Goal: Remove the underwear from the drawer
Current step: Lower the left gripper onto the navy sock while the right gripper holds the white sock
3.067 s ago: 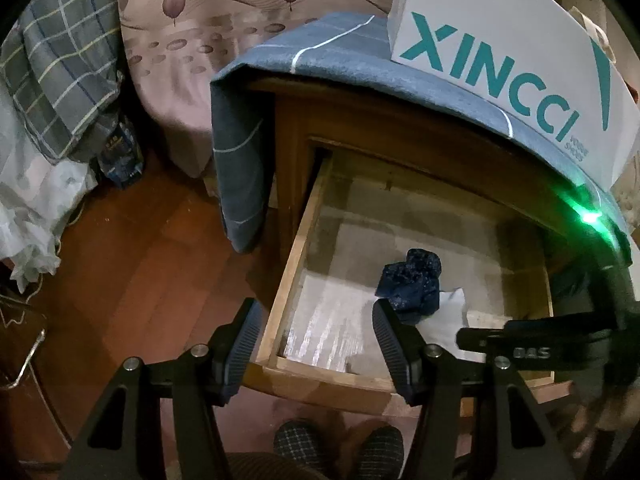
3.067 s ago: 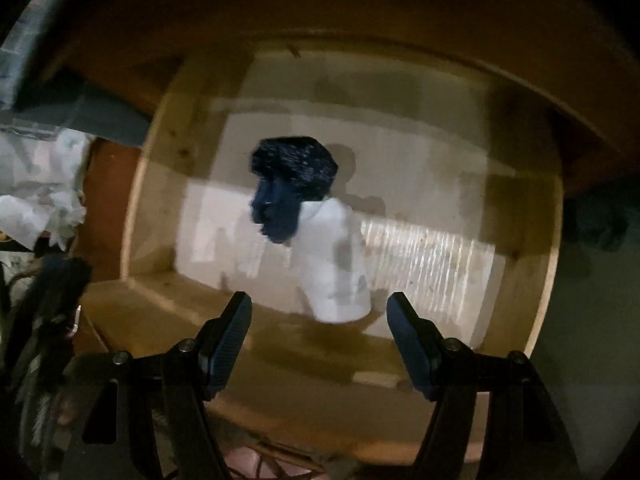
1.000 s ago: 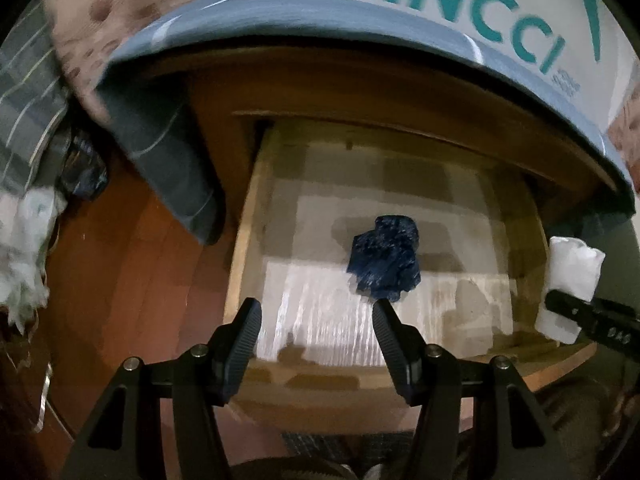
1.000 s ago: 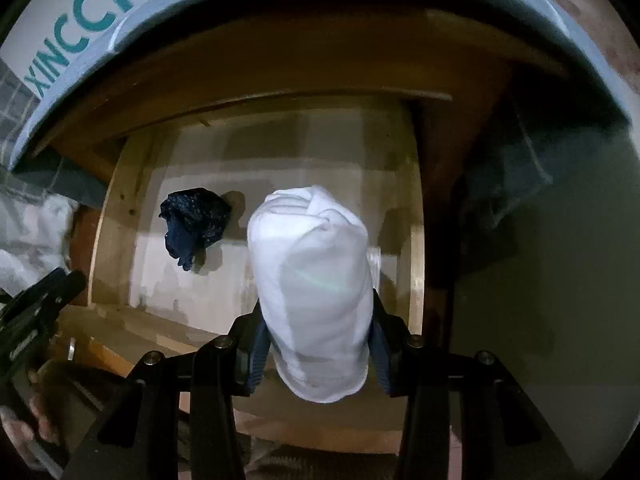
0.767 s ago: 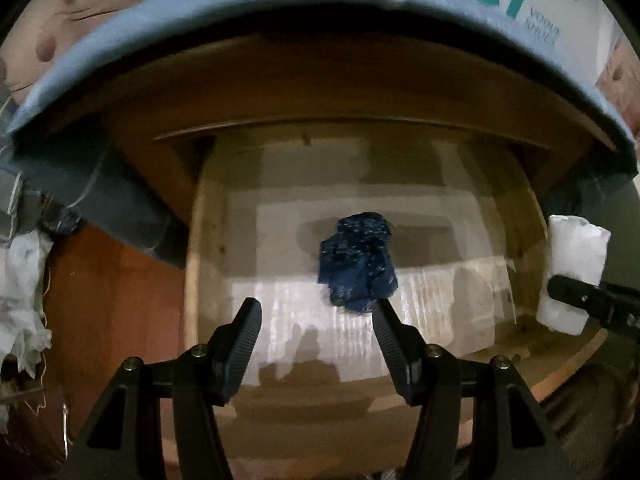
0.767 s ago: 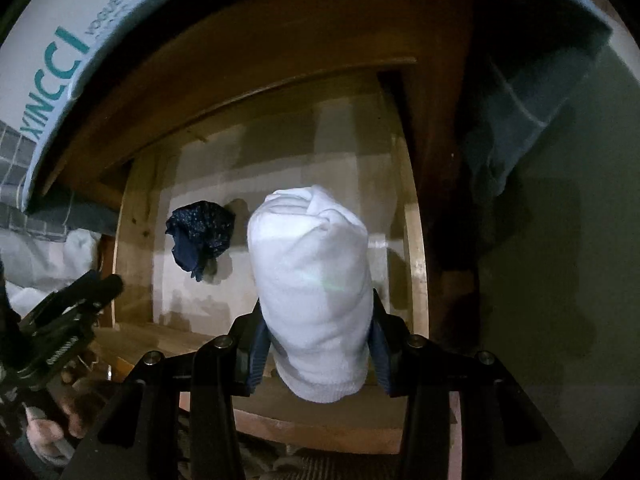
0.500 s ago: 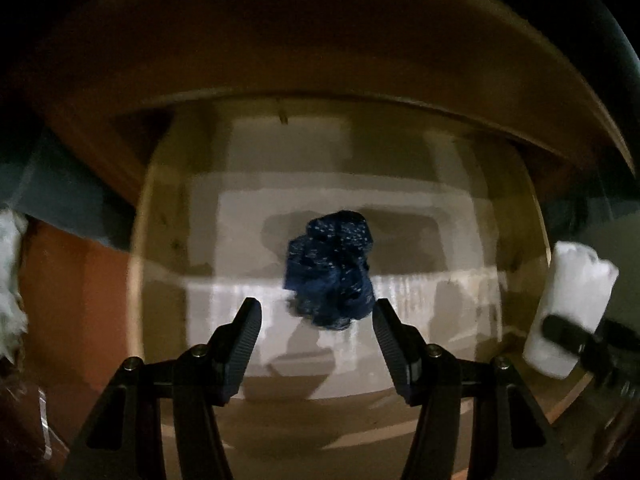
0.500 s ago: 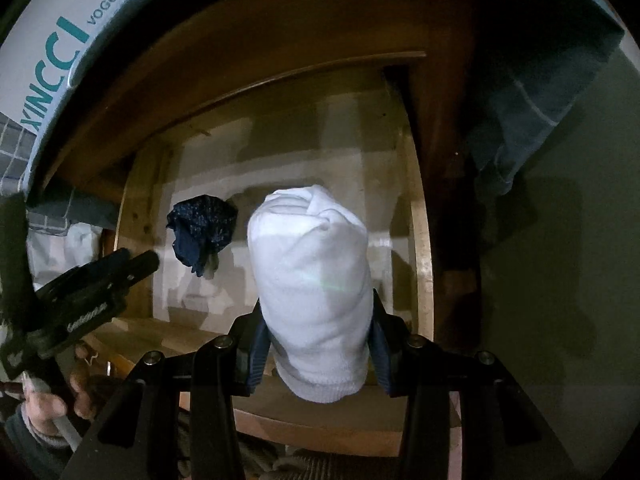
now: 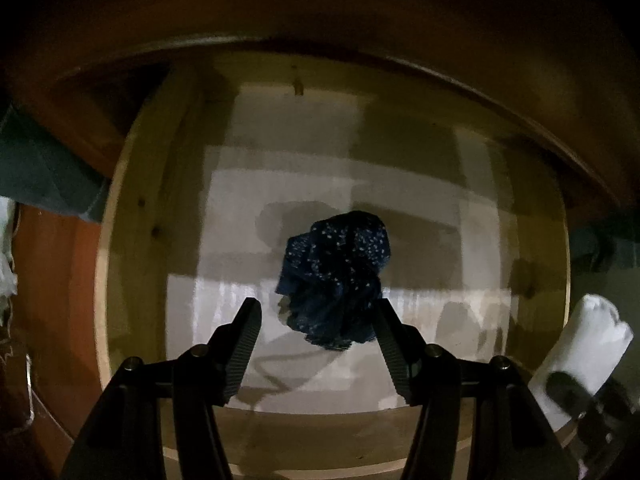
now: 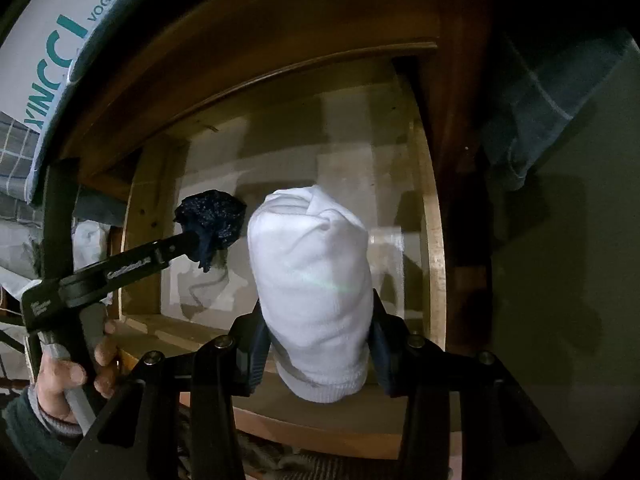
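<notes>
Already the right gripper clasps the rolled white cotton bundle above the open wooden drawer, while the left gripper, jaws spread and empty, flanks the crumpled navy speckled underwear left inside.

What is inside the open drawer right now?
Inside the wooden drawer lies one dark blue speckled bundle on pale lining. Its back corners are shadowed; whatever the bundle covers is hidden.

Only readable stuff is in the right wrist view: the white cardboard box sitting on top of the wooden cabinet has big teal letters, cut off at the edge, showing "INCCI", with a small "VOGUE" beside it. The black gripper arm coming in from the left has tiny lettering, too blurry to read.
</notes>
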Action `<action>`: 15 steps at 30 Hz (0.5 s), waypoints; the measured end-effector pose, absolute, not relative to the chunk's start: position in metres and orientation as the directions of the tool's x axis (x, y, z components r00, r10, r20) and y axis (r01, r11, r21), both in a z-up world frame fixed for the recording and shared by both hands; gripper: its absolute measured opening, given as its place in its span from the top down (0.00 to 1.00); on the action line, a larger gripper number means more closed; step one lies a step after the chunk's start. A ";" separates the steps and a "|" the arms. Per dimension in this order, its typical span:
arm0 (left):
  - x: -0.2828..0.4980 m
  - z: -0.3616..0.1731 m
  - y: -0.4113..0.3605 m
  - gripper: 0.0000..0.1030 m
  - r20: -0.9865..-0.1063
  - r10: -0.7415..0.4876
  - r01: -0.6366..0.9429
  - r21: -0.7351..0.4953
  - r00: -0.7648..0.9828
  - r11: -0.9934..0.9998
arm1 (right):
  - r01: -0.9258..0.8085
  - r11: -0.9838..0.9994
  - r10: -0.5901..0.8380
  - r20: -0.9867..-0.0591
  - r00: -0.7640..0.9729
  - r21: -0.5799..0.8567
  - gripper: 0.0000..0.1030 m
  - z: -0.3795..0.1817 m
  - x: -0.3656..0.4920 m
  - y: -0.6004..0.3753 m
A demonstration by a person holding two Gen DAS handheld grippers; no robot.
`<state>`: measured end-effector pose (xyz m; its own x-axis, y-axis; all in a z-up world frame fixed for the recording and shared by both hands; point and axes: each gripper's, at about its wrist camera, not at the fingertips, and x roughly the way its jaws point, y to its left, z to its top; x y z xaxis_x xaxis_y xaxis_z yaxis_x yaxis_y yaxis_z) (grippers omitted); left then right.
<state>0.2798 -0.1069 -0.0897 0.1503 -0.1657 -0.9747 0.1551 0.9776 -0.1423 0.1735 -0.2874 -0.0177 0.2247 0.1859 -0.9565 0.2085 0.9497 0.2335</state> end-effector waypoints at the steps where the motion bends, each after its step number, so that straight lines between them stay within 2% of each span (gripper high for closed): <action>1: 0.281 -0.091 -0.108 0.42 -0.977 -0.160 0.154 -0.138 0.141 0.978 | 0.210 0.949 0.188 -0.956 0.224 0.236 0.61 -0.018 0.173 -0.288; 15: 0.289 -0.106 -0.115 0.42 -0.990 -0.133 0.078 -0.129 0.047 0.989 | 0.209 0.938 0.229 -0.948 0.222 0.275 0.61 -0.017 0.176 -0.287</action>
